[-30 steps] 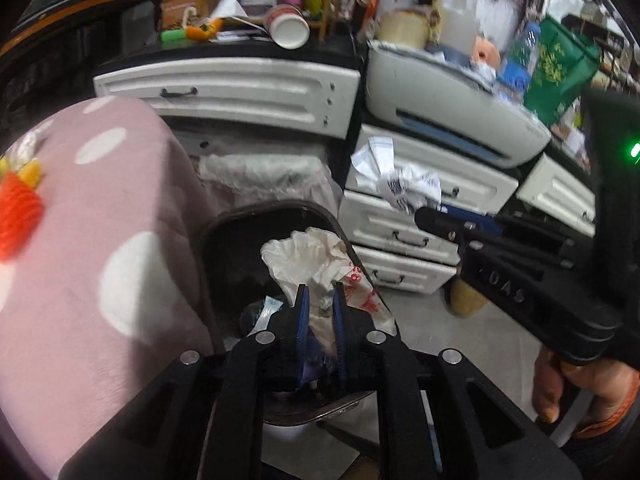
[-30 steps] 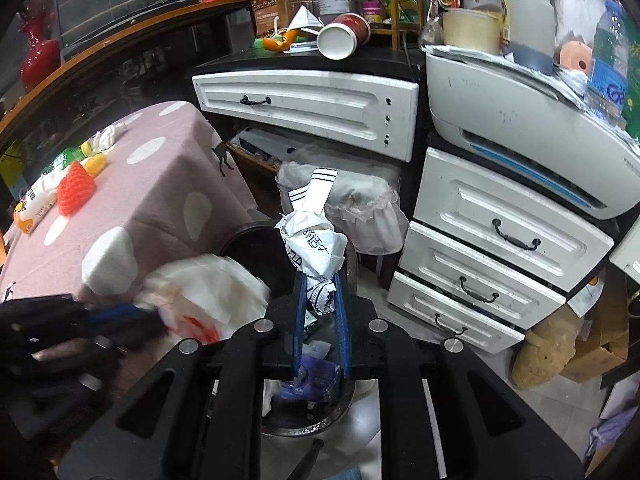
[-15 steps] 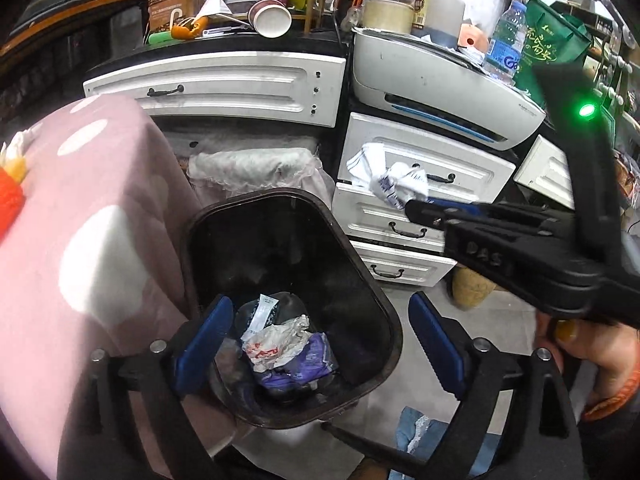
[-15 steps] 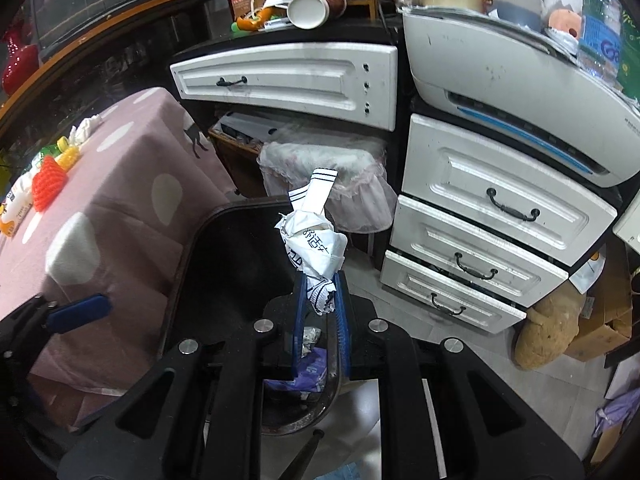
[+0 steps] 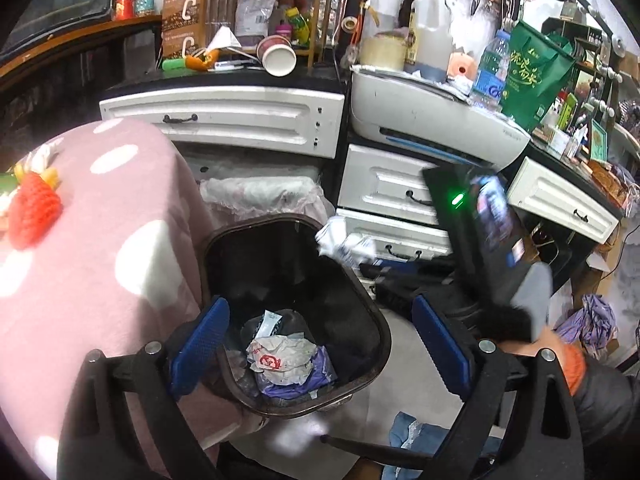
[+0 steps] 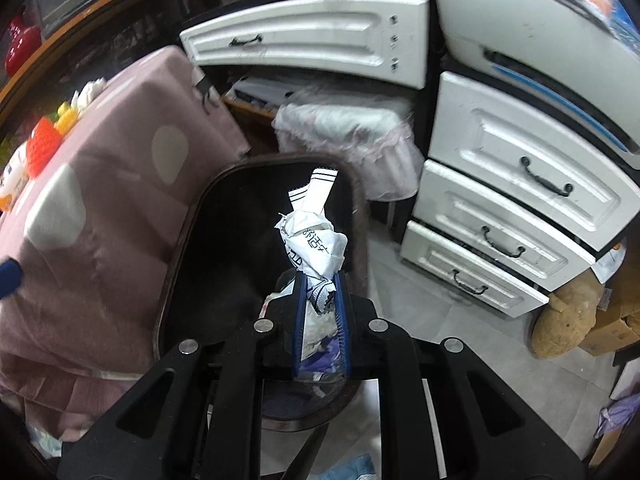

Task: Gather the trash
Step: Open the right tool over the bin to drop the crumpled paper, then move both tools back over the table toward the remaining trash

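A black trash bin (image 5: 372, 312) stands on the floor beside the pink table, and a white wrapper with red print (image 5: 280, 360) lies inside it on other trash. My left gripper (image 5: 320, 344) hangs over the bin's near side, open wide, with nothing between its blue pads (image 5: 200, 344). My right gripper (image 6: 322, 284) is shut on a crumpled white printed paper (image 6: 312, 240) and hovers just above the bin (image 6: 188, 240). In the left wrist view that paper (image 5: 344, 244) sits over the bin's far right rim.
A pink polka-dot cloth (image 5: 100, 260) covers the table on the left, with a red strawberry-like item (image 5: 32, 216) on it. A second bin with a pale liner (image 5: 260, 196) stands behind. White drawers (image 6: 512, 208) rise on the right. Blue cloth (image 5: 416, 432) lies on the floor.
My left gripper opened and the white red-printed wrapper fell into the bin; it then drew back slightly. My right gripper came down toward the bin, still holding the crumpled paper.
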`<state>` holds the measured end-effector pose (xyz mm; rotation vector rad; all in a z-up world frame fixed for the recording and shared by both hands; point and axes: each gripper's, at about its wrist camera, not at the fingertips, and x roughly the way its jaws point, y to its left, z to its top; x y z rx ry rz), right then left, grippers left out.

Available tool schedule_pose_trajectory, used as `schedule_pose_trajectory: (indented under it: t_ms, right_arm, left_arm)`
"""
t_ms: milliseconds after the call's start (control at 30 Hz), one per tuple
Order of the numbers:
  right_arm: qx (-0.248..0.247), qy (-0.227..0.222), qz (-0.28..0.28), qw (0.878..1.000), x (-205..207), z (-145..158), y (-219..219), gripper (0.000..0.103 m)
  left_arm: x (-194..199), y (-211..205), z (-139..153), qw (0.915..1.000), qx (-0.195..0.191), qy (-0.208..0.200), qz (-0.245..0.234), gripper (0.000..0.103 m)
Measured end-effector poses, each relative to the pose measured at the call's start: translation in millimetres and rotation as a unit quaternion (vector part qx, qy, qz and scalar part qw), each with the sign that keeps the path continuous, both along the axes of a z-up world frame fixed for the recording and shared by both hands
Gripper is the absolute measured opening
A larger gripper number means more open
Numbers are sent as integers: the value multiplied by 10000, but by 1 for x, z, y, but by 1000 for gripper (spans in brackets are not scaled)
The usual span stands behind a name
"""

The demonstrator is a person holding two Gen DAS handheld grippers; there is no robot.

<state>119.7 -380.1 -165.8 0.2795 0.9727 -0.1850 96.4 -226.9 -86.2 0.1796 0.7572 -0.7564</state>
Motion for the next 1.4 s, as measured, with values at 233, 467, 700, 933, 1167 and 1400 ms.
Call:
schedule_pose_trajectory:
  t_ms: [233,467,700,933,1167,1400]
  right_arm:
    - [25,231,269,9994,11,-19,21,15]
    - [94,345,349,9987,13,-33,27,76]
    - [130,251,278,9992,10,-26,26,82]
    - [117,22,341,9993,7,-5,29,84]
    - [-94,-534,497,9973,1,42,44,90]
    - [-421,-1154,733,9897,-1,88,69,94]
  left_arm:
    - [-5,13,10,9998,-132,-85,127,92]
    - [-5,24,11,9994,-199,-76,278,92]
    - [-6,37,15,9987,-299,-27,414,93]
    - [-13,51,24,9976,-395,-167,537,96]
    - [-14,68,35,9964,-364,-323,699,97]
    - [-7,95,52,9944,-307,-485,886,97]
